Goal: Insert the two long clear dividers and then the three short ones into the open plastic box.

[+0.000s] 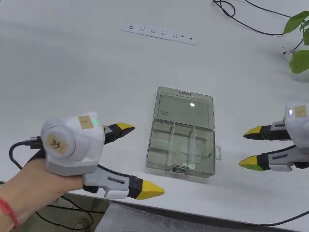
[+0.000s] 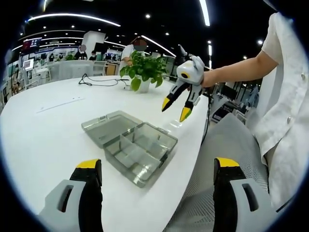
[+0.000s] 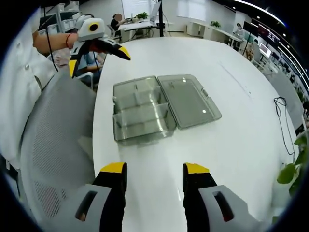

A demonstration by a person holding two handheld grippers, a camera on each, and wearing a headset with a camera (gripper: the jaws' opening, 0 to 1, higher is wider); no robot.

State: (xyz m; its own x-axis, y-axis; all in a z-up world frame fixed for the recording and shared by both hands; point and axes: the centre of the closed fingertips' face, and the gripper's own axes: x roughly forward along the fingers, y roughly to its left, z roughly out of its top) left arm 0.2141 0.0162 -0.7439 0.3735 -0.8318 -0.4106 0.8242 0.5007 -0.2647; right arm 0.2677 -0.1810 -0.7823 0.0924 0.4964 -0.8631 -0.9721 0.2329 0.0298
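The open clear plastic box (image 1: 180, 151) lies on the white table with its lid (image 1: 184, 106) flat behind it. Clear dividers (image 1: 172, 139) stand inside, splitting the tray (image 3: 140, 116) into compartments. A small clear piece (image 1: 218, 152) lies beside the box's right wall. My left gripper (image 1: 137, 158) hovers open to the left of the box, with nothing between its jaws (image 2: 157, 166). My right gripper (image 1: 249, 147) hangs open to the right of the box, also holding nothing (image 3: 154, 169). Each gripper also appears in the other's view, the right (image 2: 175, 109) and the left (image 3: 99, 60), both above the table edge.
A white power strip (image 1: 159, 34) lies at the far side of the table, with black cables (image 1: 241, 19) and a green plant (image 1: 299, 43) at the back right. A grey mesh chair (image 3: 53, 145) stands against the near table edge. People sit far off in the room.
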